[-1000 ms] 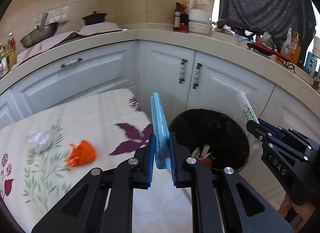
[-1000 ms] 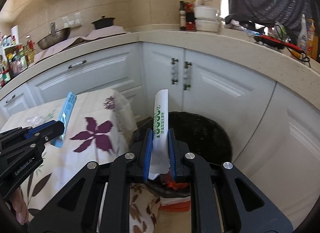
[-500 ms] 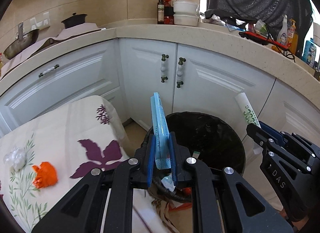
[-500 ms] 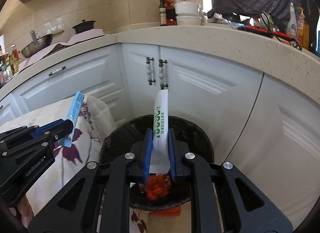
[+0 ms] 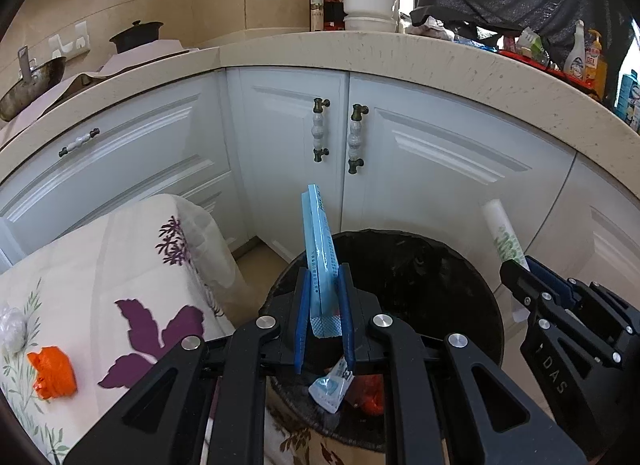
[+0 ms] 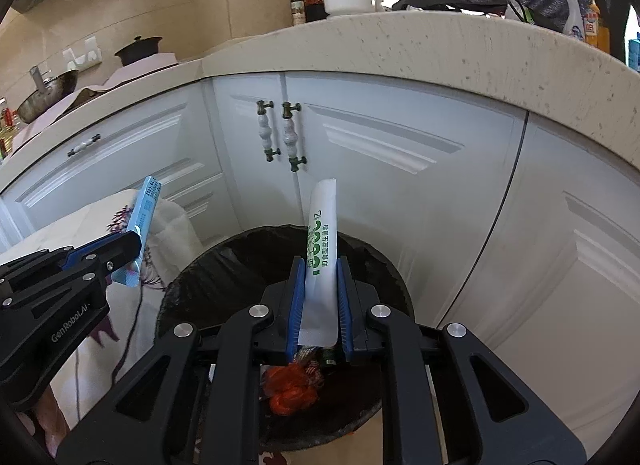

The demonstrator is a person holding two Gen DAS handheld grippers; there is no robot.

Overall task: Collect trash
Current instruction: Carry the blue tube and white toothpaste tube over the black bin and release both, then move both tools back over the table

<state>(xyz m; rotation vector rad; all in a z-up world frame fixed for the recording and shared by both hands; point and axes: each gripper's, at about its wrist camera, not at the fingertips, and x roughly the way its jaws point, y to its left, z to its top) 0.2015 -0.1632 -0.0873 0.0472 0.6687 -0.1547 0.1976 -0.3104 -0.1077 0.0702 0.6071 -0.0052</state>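
Left wrist view: my left tool (image 5: pixel 323 307) is clamped on a slim blue plastic sachet (image 5: pixel 319 263), upright, long axis pointing up and away, above the black-lined round trash bin (image 5: pixel 460 265). Right wrist view: my right tool (image 6: pixel 319 301) pinches a white paper sachet with green print (image 6: pixel 320 261), also upright, over the bin's mouth.
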